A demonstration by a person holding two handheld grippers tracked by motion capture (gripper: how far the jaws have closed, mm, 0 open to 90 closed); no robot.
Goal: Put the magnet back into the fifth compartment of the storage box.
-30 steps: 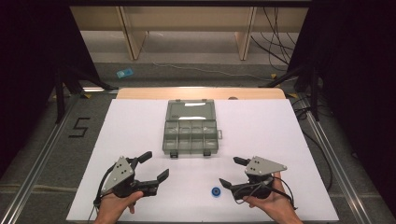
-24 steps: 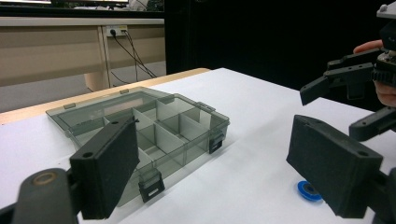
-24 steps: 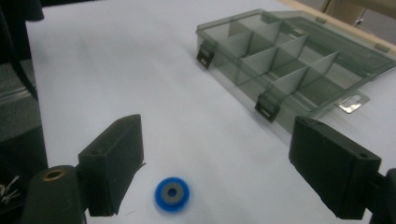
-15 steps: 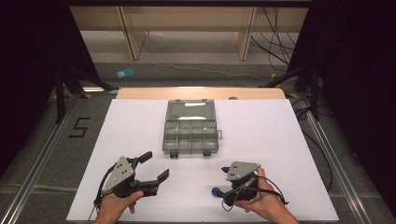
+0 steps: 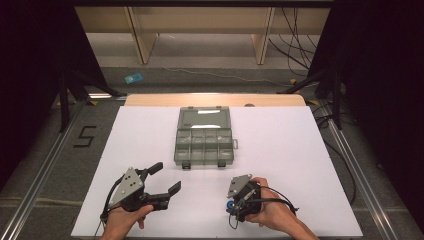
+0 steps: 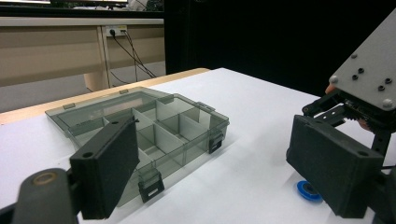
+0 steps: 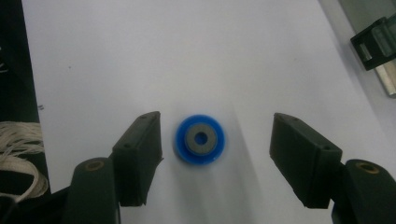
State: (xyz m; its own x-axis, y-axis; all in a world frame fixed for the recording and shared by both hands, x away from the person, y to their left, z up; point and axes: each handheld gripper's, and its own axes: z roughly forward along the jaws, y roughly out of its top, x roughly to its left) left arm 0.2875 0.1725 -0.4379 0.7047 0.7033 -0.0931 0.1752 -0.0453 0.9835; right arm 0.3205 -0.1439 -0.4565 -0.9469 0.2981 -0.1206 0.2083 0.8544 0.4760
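Observation:
A small blue disc with a grey centre [image 7: 201, 140] lies flat on the white table, between the open jaws of my right gripper [image 7: 215, 154], which points down over it without touching. In the high view the disc [image 5: 229, 205] peeks out beside the right gripper [image 5: 238, 202] at the front. My left gripper [image 5: 161, 179] is held low at the front left, open, nothing between its jaws. A clear grey compartment box [image 5: 203, 136] lies open at mid-table; its compartments look empty in the left gripper view [image 6: 140, 128], where the disc [image 6: 308, 190] also shows.
The white table top [image 5: 280, 145] ends in a wooden strip at the far side. Black latches [image 6: 150, 186] stick out from the box's near edge. Wooden furniture legs, cables and a blue item [image 5: 133, 78] are on the floor beyond.
My right gripper has swung left and tipped downward, coming to stand over the blue disc with its jaws on either side. The left gripper and box have stayed put.

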